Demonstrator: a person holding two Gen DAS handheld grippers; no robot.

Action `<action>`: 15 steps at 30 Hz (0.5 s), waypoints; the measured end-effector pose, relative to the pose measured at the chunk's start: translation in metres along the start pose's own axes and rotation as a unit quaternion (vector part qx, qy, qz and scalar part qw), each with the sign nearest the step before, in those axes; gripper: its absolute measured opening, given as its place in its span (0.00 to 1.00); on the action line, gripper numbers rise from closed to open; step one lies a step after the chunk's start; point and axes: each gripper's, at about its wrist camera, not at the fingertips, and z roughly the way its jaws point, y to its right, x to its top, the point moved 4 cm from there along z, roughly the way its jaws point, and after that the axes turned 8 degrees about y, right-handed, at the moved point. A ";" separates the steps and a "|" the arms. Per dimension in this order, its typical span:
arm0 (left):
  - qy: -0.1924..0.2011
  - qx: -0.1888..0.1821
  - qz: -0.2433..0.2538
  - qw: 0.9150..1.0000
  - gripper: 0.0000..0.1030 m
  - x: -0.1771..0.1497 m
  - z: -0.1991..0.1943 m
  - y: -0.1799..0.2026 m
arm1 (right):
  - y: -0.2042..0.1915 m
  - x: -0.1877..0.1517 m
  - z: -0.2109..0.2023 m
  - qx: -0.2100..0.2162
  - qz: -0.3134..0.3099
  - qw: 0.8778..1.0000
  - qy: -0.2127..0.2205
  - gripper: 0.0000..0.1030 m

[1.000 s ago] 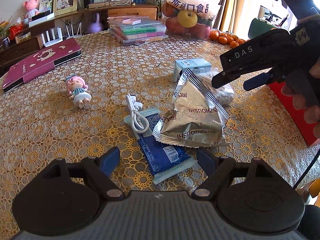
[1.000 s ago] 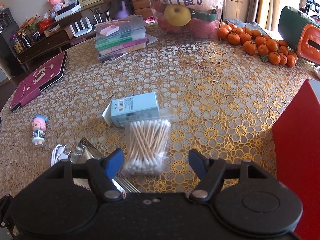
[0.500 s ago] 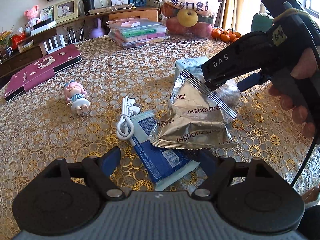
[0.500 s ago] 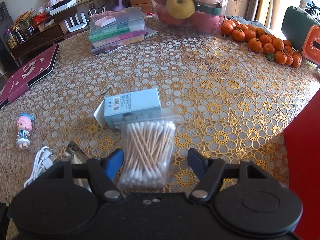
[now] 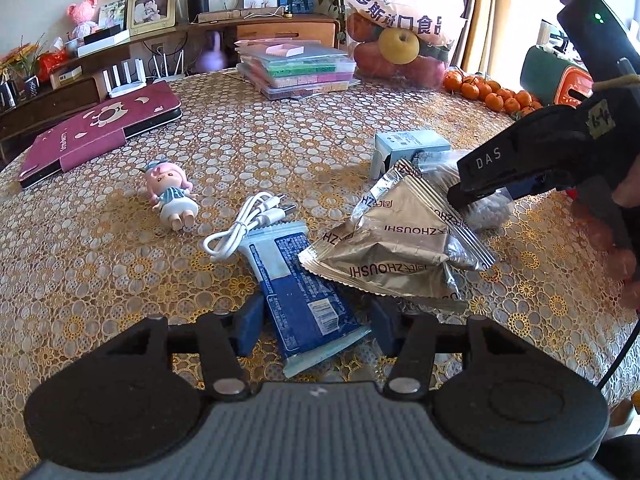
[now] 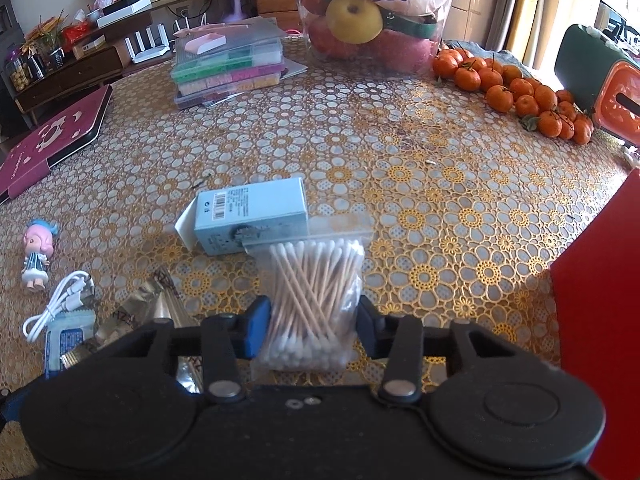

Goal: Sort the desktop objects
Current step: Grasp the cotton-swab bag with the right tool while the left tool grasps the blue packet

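The left gripper (image 5: 316,326) is closing its blue-padded jaws about the near end of a flat blue and white wrapper (image 5: 298,296), glossy plastic with crimped ends; the pads flank it closely, but whether they press cannot be told. A crinkled silver foil pouch (image 5: 394,250) lies just right of the wrapper, overlapping its edge, and a coiled white cable (image 5: 250,228) rests on its far left corner. Farther left a small pink-haired doll (image 5: 172,196) lies on its back.

The right gripper (image 6: 308,328) is also closing, its pads at either side of a clear soft bag of swabs (image 6: 314,300), wooden sticks with white cotton tips, and seemingly touching the film. Just beyond the bag, touching it, lies a pale blue carton (image 6: 250,216) on its side with one flap open.

All sit on a round table under a lacy gold cloth (image 6: 420,184) of flower rings. At the far edge are stacked clear boxes (image 6: 228,66), a fruit bag (image 6: 372,12) and glossy tangerines (image 6: 516,96); a maroon case (image 5: 100,128) lies far left
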 end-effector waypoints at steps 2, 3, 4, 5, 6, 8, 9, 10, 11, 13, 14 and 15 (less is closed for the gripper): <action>0.001 0.003 -0.009 1.000 0.37 0.001 -0.001 -0.004 | 0.002 0.000 -0.002 0.002 0.005 1.000 -0.001 0.37; -0.001 -0.001 -0.016 1.000 0.36 0.001 -0.001 -0.005 | 0.002 0.000 -0.003 0.002 0.006 1.000 -0.001 0.36; -0.003 -0.001 -0.017 1.000 0.35 0.002 -0.001 -0.006 | 0.003 -0.001 -0.005 0.002 0.007 1.000 -0.001 0.36; -0.004 -0.001 -0.019 1.000 0.35 0.002 -0.002 -0.007 | 0.003 -0.001 -0.006 0.003 0.007 1.000 -0.001 0.36; -0.005 0.000 -0.021 1.000 0.35 0.002 -0.003 -0.007 | 0.003 -0.002 -0.008 0.002 0.006 1.000 -0.001 0.35; -0.006 0.001 -0.024 1.000 0.35 0.000 -0.005 -0.007 | 0.004 -0.003 -0.012 0.002 0.007 1.000 0.001 0.35; -0.004 0.002 -0.026 1.000 0.35 0.000 -0.007 -0.007 | 0.004 -0.004 -0.015 0.003 0.007 1.000 0.002 0.35; -0.003 0.003 -0.028 1.000 0.35 0.000 -0.009 -0.008 | 0.004 -0.005 -0.018 0.003 0.007 1.000 0.003 0.35; -0.003 0.003 -0.028 1.000 0.35 0.000 -0.011 -0.008 | 0.004 -0.005 -0.020 0.004 0.007 1.000 0.003 0.35; 0.000 0.005 -0.026 1.000 0.35 0.000 -0.016 -0.007 | 0.005 -0.006 -0.027 0.006 0.008 1.000 0.006 0.35; 0.000 0.006 -0.025 1.000 0.35 0.000 -0.018 -0.007 | 0.006 -0.007 -0.029 0.006 0.008 1.000 0.007 0.35; 0.002 0.007 -0.026 1.000 0.35 0.001 -0.021 -0.008 | 0.006 -0.007 -0.032 0.006 0.008 1.000 0.008 0.35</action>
